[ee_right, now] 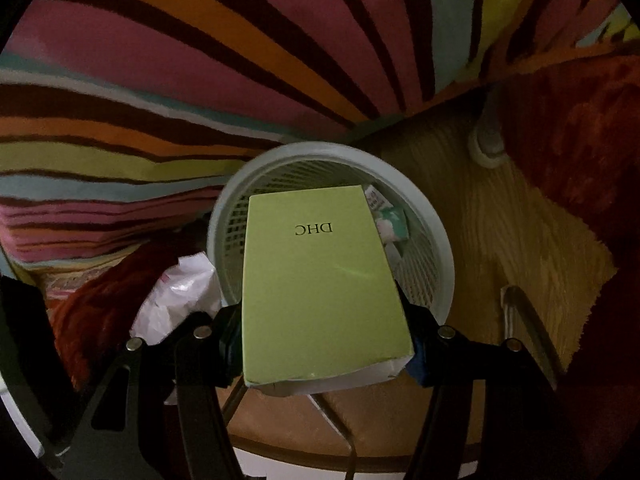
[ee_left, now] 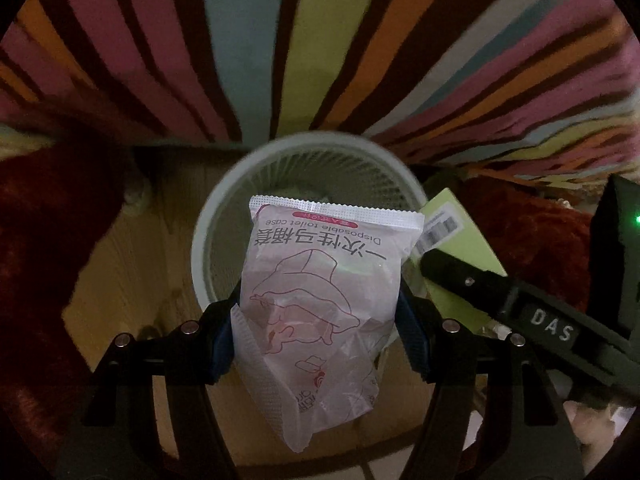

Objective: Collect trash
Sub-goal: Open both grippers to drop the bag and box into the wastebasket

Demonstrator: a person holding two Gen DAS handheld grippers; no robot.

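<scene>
Two pieces of trash hung over the bin at once. The white packet (ee_left: 316, 300), a sealed plastic pouch printed in pink with a toilet seat cover drawing, was pinched at its sides by the left hand-held gripper (ee_left: 316, 320), its top edge reaching out over the mouth of the bin. The green box (ee_right: 320, 280), a flat carton with dark letters on its face, was clamped across its width by the right hand-held gripper (ee_right: 324, 340), its far end likewise hanging above the opening. Both pointed steeply down at the same target, close beside each other; from the left wrist view the right tool and a corner of the box crowded in just beside the packet.

By my reckoning this was the drop-off step: both items carried, neither yet let go. What seemed called for next was to bring each fully over the opening and open the jaws, perhaps one at a time, since the box was wide against the rim and could catch it or tip out.

That wastebasket (ee_right: 440, 248), a pale round plastic one with latticed walls, stood on a wooden floor (ee_right: 500, 216) against a striped blanket (ee_right: 160, 80). Inside it already lay some small scraps (ee_right: 390, 220), a teal-and-white wrapper among them; how full it was I could not tell.
</scene>
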